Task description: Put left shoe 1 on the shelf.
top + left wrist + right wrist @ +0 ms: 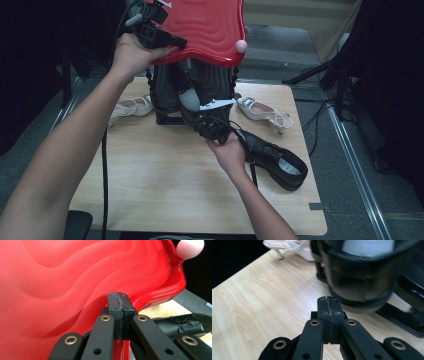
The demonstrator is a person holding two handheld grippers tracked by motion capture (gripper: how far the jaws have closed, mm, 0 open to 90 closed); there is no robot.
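My left gripper (119, 300) has its fingers pinched on the rim of the wavy red plastic lid (210, 27), stiff and slick. My right gripper (328, 305), fingers closed empty, nears the black leather shoe (359, 277) above the tabletop (165, 175).

Red lid (210, 27) is cut off by the top edge of the high view and covers the top of the black rack (167, 95) under it; what sits inside the rack can't be made out; the left white sandal (131, 106) is partly behind the left forearm. Right gripper (216, 127) hides the near end of the black shoe (275, 160) in the high view. In the right gripper view the black shoe (362, 277) just beyond the jaws is motion-blurred and cropped at the top and right edges.
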